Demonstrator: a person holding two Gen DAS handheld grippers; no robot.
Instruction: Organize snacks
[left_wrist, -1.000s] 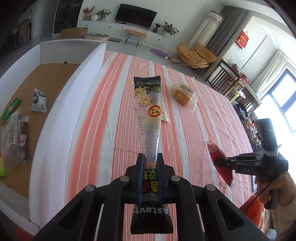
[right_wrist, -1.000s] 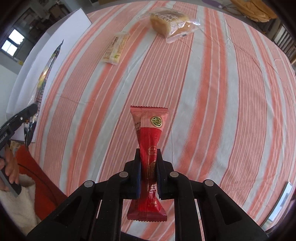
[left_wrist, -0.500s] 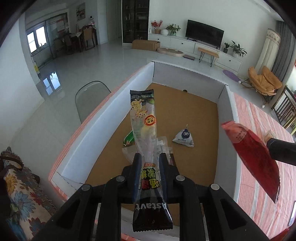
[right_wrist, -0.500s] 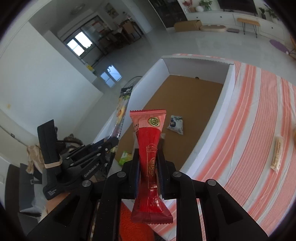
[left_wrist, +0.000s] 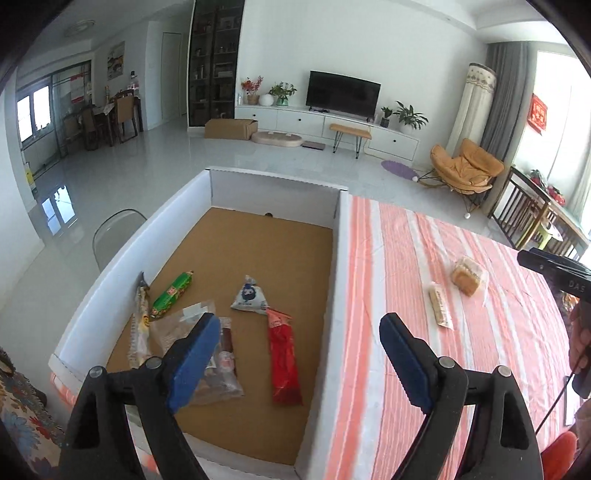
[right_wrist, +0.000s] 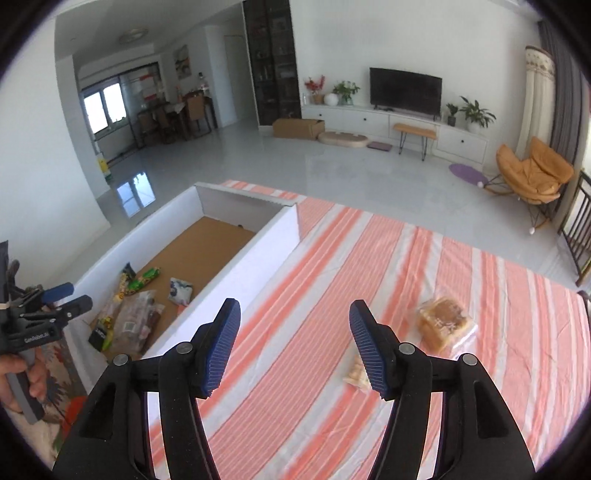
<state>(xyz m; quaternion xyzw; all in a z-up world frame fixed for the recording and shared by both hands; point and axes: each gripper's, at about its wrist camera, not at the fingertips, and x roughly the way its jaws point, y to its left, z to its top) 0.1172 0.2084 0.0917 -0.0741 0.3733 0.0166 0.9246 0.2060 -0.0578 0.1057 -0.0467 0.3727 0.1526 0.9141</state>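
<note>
A white-walled box (left_wrist: 340, 277) with a brown floor stands on the left of the striped table. In it lie a red packet (left_wrist: 282, 362), a long clear packet (left_wrist: 140, 325) against the left wall, a green packet (left_wrist: 171, 295), a blue-and-white pouch (left_wrist: 251, 299) and a clear bag (left_wrist: 199, 354). My left gripper (left_wrist: 297, 325) hovers above the box's near right side, its jaws opening with nothing between them. My right gripper (right_wrist: 293, 308) hangs over the tablecloth beside the box, jaws also opening and empty. A wrapped bread (right_wrist: 443, 323) and a small bar (right_wrist: 356, 374) lie on the cloth.
The striped cloth (left_wrist: 406, 258) runs right of the box to the table's far edge. A clear chair (left_wrist: 114, 229) stands left of the box. A hand holds the left gripper (right_wrist: 75, 293) at the box's near corner. The right gripper's tip (left_wrist: 554, 266) shows at the right.
Both grippers have let go and spread wide. The long clear packet and the red packet, held up a moment ago, now lie on the box floor. Both views have lifted.
</note>
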